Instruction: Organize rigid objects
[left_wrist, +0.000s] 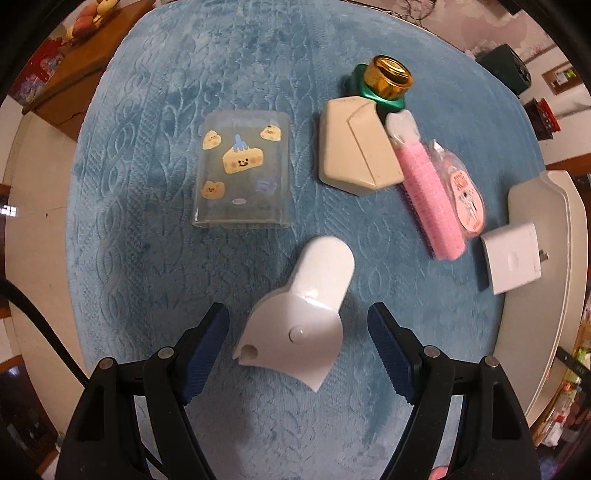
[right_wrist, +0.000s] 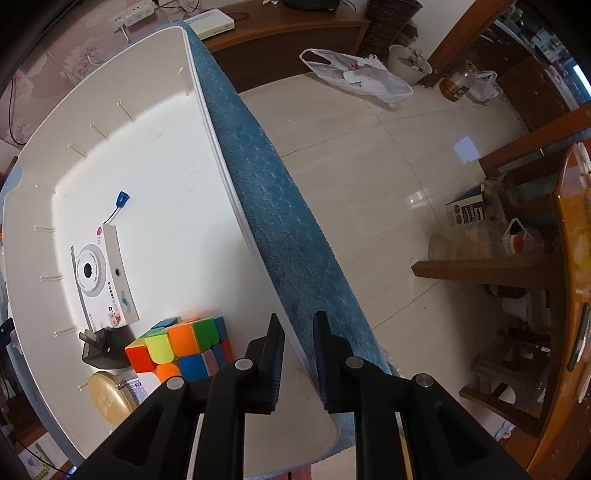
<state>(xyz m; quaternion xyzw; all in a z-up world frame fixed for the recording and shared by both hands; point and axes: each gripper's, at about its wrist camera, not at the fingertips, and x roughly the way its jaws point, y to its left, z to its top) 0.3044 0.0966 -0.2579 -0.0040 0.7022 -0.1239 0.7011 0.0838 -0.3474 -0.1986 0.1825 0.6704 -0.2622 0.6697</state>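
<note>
Left gripper (left_wrist: 295, 310) wide open, pointing straight down, one finger on each side of the white plastic piece (left_wrist: 295, 325), pads not touching it. Piece lying flat on the blue mat (left_wrist: 147, 258), near the clear case (left_wrist: 242, 173) and well apart from the white bin (right_wrist: 147, 147).

Right gripper (right_wrist: 299, 321) nearly closed, astride the bin's side wall; cannot tell whether the pads press on it.

Possible trouble from here:
- Glossy, curved piece, wider at one end: a squeeze on the slanted edges likely to make it slip or pop out sideways.
- Soft mat: fingertips lowered too far could catch in the pile and drag it, moving the pink roller (left_wrist: 430, 199) and white charger (left_wrist: 513, 258) too.
- Loose hold on the wall: bin likely to slide or tip when something drops in beside the colourful cube (right_wrist: 181, 347).
</note>
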